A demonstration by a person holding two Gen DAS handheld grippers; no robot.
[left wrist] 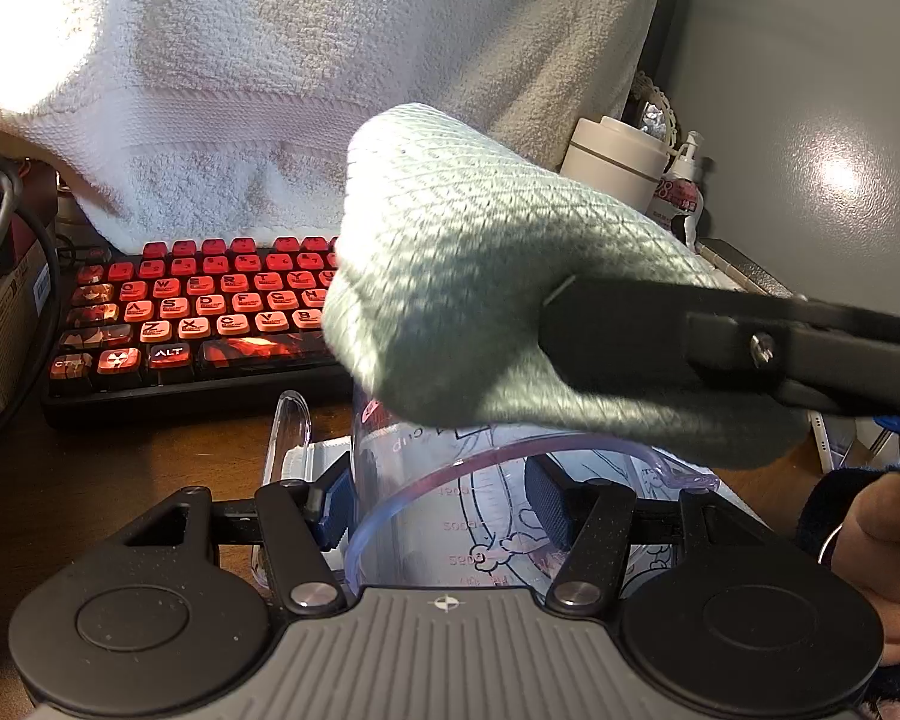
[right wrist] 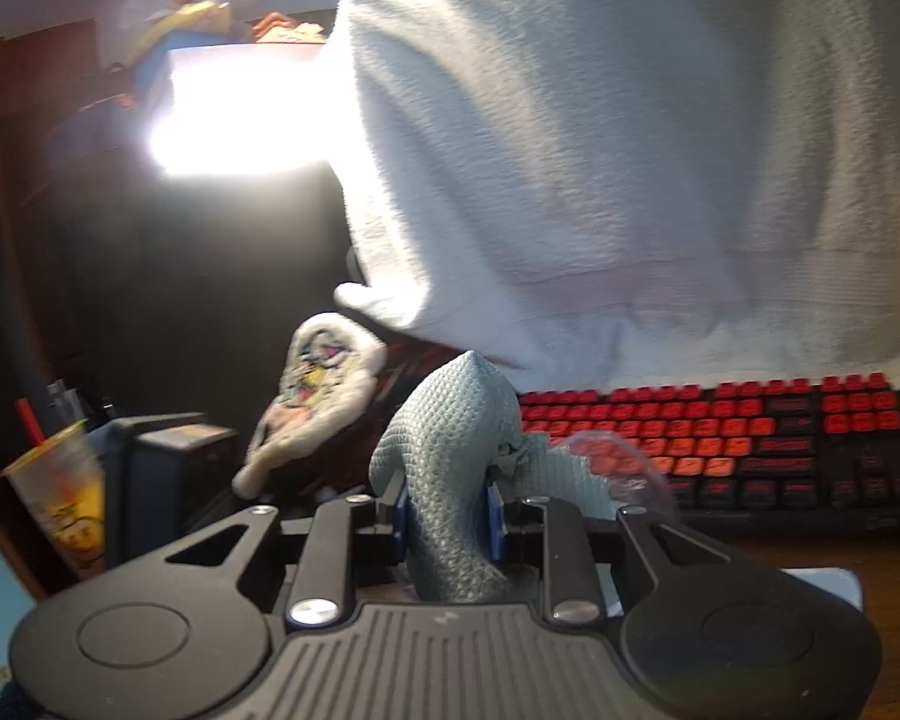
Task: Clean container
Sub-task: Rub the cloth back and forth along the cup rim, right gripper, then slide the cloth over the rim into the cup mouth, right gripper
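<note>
My left gripper (left wrist: 441,510) is shut on a clear plastic measuring cup (left wrist: 450,516) with printed scale marks and a cartoon, its handle (left wrist: 291,432) at the left. My right gripper (right wrist: 447,519) is shut on a grey-green textured cloth (right wrist: 444,468). In the left wrist view the same cloth (left wrist: 480,300) hangs bunched from the right gripper's black fingers (left wrist: 690,330) just above the cup's rim. The cup's clear edge (right wrist: 624,468) shows faintly in the right wrist view, right of the cloth.
A black keyboard with red keys (left wrist: 210,312) lies behind the cup on the wooden desk (left wrist: 120,468). A large white towel (left wrist: 330,90) hangs over it. A white jar (left wrist: 618,162) and pump bottle (left wrist: 684,186) stand at right. A drink cup (right wrist: 66,492) stands at left.
</note>
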